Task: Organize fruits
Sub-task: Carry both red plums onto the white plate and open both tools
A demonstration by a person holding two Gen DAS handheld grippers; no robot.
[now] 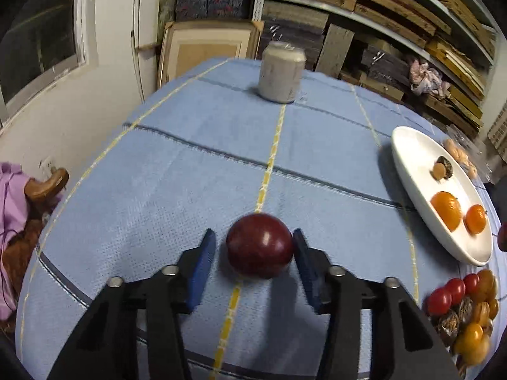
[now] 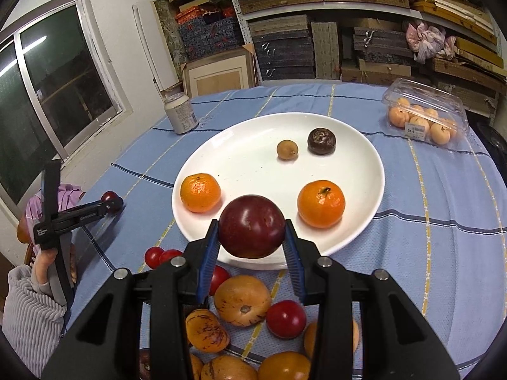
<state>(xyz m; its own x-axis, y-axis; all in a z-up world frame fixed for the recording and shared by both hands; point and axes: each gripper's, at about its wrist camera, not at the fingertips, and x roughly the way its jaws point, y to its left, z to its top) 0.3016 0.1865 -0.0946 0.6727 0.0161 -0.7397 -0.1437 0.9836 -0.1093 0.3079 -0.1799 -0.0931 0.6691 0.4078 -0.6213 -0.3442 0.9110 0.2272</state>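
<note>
In the left wrist view a dark red plum [image 1: 259, 246] rests on the blue cloth between the fingers of my left gripper [image 1: 253, 247]. The jaws are open around it with a gap on the left side. In the right wrist view my right gripper [image 2: 252, 231] is shut on a second dark red plum [image 2: 252, 226], held above the near rim of the white plate [image 2: 247, 171]. The plate holds two mandarins [image 2: 200, 192], [image 2: 321, 203], a small tan fruit [image 2: 287, 149] and a dark wrinkled fruit [image 2: 321, 141]. My left gripper also shows far left [image 2: 111, 202].
A pile of loose fruit [image 2: 244, 300], orange-yellow ones and red tomatoes, lies on the cloth under my right gripper; it also shows in the left wrist view [image 1: 465, 310]. A white can [image 1: 281, 71] stands at the far edge. A clear box of pale fruit [image 2: 424, 120] sits far right.
</note>
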